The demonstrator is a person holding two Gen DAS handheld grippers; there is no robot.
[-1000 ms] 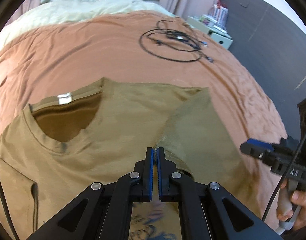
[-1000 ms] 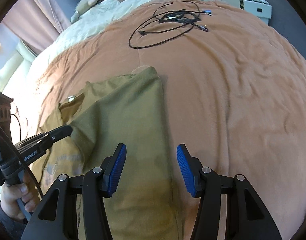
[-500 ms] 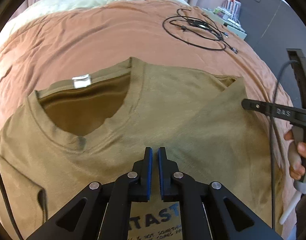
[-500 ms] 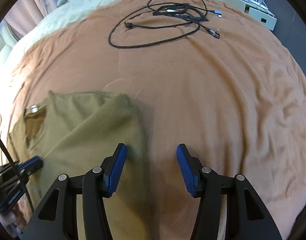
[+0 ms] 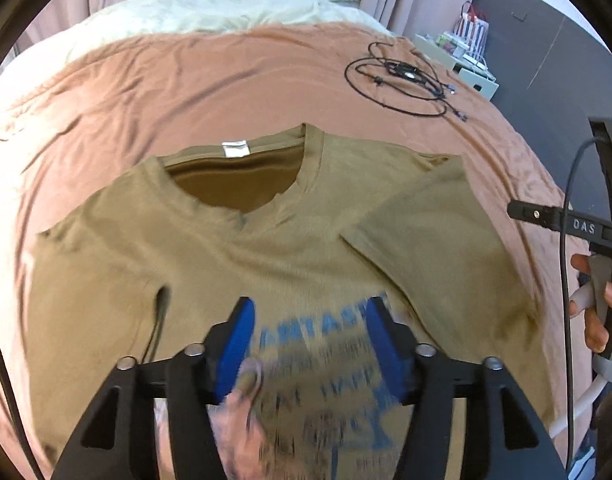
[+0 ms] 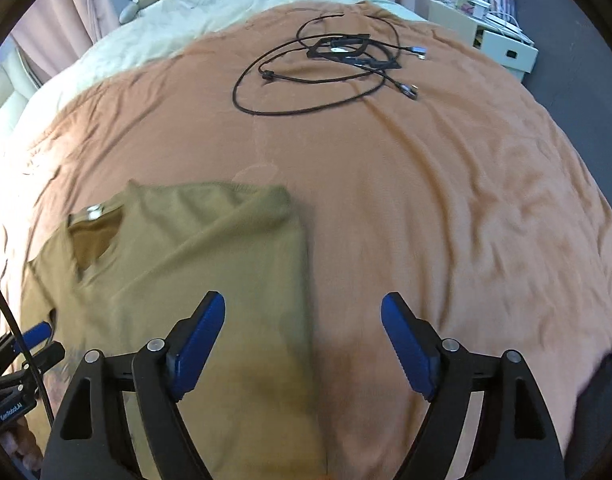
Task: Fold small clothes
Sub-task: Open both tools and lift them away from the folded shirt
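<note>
T-shirt (image 5: pixel 290 248) | lying flat on orange bedspread (image 5: pixel 186 92), 1 sleeve (image 5: pixel 438 240) folded inward | handling as light, limp, sagging | left gripper (image 5: pixel 310 344) opening, empty | right gripper (image 6: pixel 302 340) opening, empty | gripping at hem or shoulder edges

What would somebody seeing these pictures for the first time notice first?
An olive T-shirt with blue print lies on the orange-brown bedspread, one sleeve folded over its chest. The left gripper hangs above the print, jaws opening on nothing. Farther up the bed lies a coil of black cables.
</note>
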